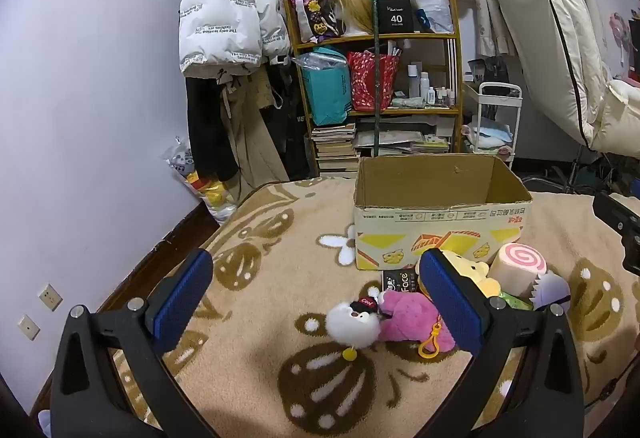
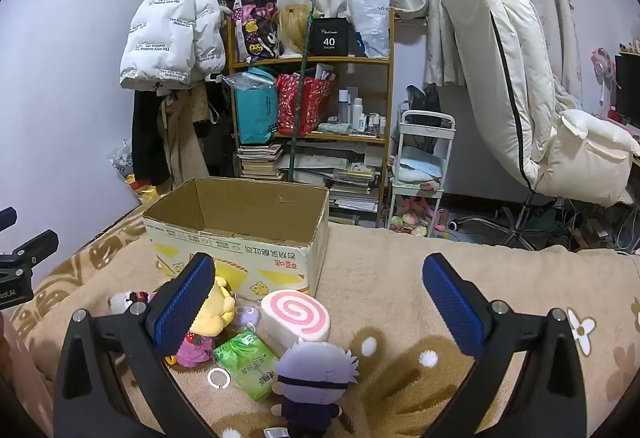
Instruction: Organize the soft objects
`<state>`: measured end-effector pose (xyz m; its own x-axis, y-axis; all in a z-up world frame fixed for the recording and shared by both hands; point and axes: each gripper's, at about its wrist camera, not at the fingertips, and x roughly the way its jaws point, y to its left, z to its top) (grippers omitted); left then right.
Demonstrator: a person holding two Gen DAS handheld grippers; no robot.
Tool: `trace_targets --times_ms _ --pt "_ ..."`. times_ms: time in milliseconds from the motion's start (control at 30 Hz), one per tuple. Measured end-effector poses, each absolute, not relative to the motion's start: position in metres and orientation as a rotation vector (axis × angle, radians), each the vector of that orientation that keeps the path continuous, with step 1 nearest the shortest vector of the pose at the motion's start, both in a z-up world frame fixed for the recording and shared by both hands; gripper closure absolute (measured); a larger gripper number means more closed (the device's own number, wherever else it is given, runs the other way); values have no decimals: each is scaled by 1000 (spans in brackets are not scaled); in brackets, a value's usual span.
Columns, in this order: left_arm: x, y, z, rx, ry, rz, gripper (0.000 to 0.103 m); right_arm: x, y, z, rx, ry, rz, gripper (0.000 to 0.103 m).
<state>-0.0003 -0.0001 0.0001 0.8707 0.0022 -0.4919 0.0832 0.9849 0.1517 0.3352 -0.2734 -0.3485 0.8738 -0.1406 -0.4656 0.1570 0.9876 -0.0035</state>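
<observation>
An open cardboard box (image 1: 440, 226) (image 2: 240, 250) stands on the tan patterned blanket (image 1: 280, 278). Soft toys lie in front of it: a white fluffy toy with a black cap (image 1: 352, 322), a pink plush (image 1: 404, 314) (image 2: 194, 350), a yellow plush (image 1: 476, 270) (image 2: 216, 306), a pink swirl roll cushion (image 1: 518, 266) (image 2: 298, 318), a green packet (image 2: 244, 362) and a grey-haired doll (image 2: 312, 378) (image 1: 552, 288). My left gripper (image 1: 316, 298) is open above the white and pink toys. My right gripper (image 2: 316, 302) is open above the roll and doll.
A wooden shelf (image 1: 376, 78) with bags, books and bottles stands behind the bed, beside hanging coats (image 1: 228, 18). A white cart (image 2: 424, 166) and a cream chair (image 2: 520, 98) are to the right. The bed's left edge drops to the wall (image 1: 80, 118).
</observation>
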Motion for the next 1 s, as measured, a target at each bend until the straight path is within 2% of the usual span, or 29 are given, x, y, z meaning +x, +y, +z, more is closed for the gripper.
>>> trace_targets --times_ms 1000 --pt "0 0 0 178 511 -41 1 334 -273 -351 40 485 -155 0"
